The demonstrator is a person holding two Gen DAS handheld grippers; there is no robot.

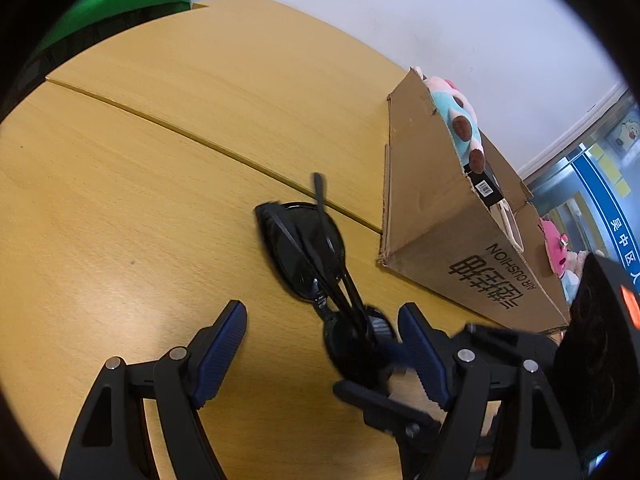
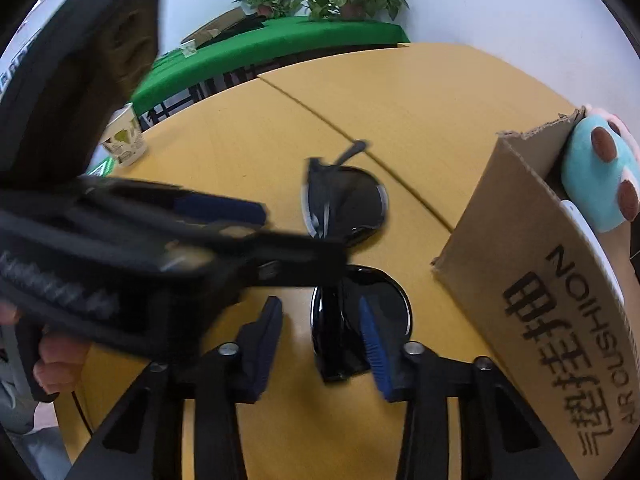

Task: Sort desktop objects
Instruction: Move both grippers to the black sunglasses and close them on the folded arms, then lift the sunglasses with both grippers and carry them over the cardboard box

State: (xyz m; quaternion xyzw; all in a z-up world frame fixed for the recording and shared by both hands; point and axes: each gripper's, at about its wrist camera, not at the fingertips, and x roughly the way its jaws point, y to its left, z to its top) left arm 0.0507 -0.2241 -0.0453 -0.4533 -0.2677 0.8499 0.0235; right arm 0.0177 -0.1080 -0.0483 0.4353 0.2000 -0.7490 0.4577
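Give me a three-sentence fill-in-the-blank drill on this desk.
The black sunglasses lie on the table with their arms ___.
The blue plush toy sits inside the cardboard ___.
The paper cup stands ___ near the table's edge.
Missing words: folded; box; upright.

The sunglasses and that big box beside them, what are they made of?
The sunglasses look like glossy black plastic with dark lenses that catch reflections. The box is plain brown corrugated cardboard, matte, with a ragged torn edge and black print on one side.
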